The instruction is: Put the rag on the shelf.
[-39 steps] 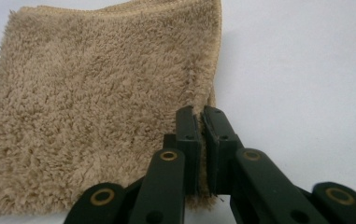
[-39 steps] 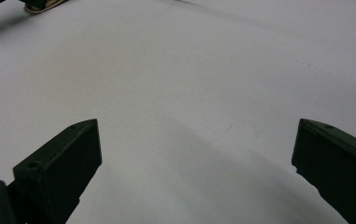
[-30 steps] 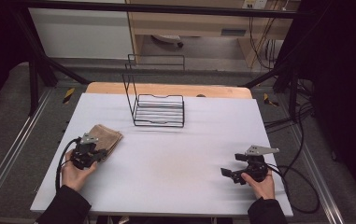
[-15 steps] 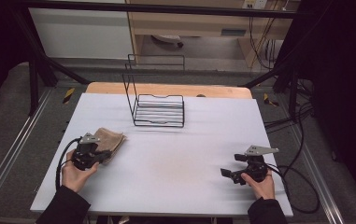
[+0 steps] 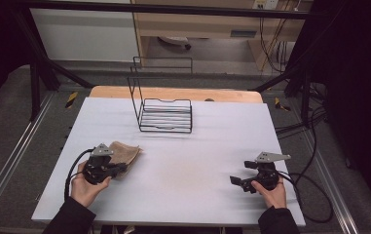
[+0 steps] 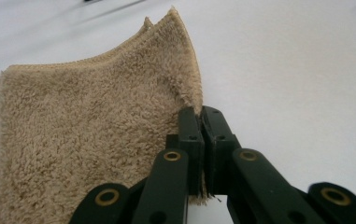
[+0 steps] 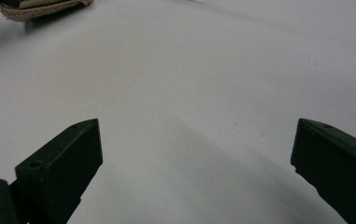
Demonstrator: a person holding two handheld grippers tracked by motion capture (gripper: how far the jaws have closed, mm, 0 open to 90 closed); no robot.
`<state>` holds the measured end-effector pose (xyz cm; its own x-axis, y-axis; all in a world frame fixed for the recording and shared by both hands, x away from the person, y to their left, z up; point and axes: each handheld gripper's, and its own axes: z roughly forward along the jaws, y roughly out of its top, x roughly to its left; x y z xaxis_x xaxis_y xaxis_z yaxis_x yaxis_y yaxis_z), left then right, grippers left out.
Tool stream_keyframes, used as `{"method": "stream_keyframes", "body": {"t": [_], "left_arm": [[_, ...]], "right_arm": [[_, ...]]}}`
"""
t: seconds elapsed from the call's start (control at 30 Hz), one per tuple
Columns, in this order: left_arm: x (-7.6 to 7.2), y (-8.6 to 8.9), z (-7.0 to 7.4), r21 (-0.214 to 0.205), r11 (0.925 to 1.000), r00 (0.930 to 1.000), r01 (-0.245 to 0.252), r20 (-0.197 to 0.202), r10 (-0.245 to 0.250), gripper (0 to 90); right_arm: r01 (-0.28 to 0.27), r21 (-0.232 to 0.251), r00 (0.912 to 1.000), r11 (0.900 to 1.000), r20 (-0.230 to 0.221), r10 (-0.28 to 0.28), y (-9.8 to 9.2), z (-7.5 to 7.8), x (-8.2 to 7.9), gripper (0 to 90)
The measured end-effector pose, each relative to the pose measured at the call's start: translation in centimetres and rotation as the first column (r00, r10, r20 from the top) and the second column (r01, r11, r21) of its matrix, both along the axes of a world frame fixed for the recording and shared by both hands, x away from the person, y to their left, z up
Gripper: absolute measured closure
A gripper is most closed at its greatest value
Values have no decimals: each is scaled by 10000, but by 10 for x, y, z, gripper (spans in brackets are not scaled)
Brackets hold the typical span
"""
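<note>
A tan terry cloth (image 5: 124,155) lies folded on the white table (image 5: 183,146) at the near left. My left gripper (image 5: 120,168) is shut on the cloth's right edge; in the left gripper view the two pads (image 6: 202,122) pinch the fringe of the cloth (image 6: 87,140), which spreads out to the left and away. My right gripper (image 5: 236,182) rests low over the table at the near right, held by a hand, its jaws wide apart over bare white surface (image 7: 189,93) with nothing between them. The cloth's edge (image 7: 40,9) shows far off in the right gripper view.
A black wire rack (image 5: 166,114) with a tall back frame stands at the far middle of the table. A wooden board (image 5: 173,93) lies along the far edge. Cables (image 5: 309,195) trail off the right side.
My left gripper has moved to the right across the table with the cloth's edge in it, and the cloth has shifted and bunched with it. The right gripper has stayed still.
</note>
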<state>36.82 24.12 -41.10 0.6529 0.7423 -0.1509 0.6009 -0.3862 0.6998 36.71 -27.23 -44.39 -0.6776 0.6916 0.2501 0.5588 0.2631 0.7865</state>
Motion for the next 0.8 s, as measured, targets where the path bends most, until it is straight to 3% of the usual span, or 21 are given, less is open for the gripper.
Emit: {"method": "stream_keyframes", "body": {"t": [0.2, 0.3, 0.4, 0.5, 0.53, 0.63, 0.8], "left_arm": [[-7, -4, -5, -28, 9999, 9999, 130, -71, -130, 856], [-7, -1, -8, -137, 9998, 9999, 107, -112, -109, 765], [-7, 8, -2, -339, 9991, 9986, -235, 462, 250, 647], [-7, 15, 3, -491, 9978, 9969, -453, 624, 484, 503], [-6, 22, 6, -483, 9959, 9930, -768, 858, 807, 466], [-5, 32, 7, -356, 9934, 9883, -1087, 1039, 1118, 358], [-5, 42, 1, -32, 9918, 9870, -1275, 981, 1271, 202]], "right_arm": [[-21, 53, 10000, 10000, 40, 21, 0, 0, 0, 28], [15, 162, 9999, 9999, 143, -17, 4, 2, 0, 32], [-20, 157, 9996, 9999, 276, 16, 13, 6, 1, 33], [-27, 134, 9992, 9999, 399, 22, 28, 12, 5, 35], [-72, 125, 9990, 9999, 450, 67, 34, 14, 7, 37], [-328, -166, 9979, 9993, 554, 336, 58, 19, 13, 39], [-849, -400, 9932, 9956, 766, 878, 104, 29, 27, 42]]}}
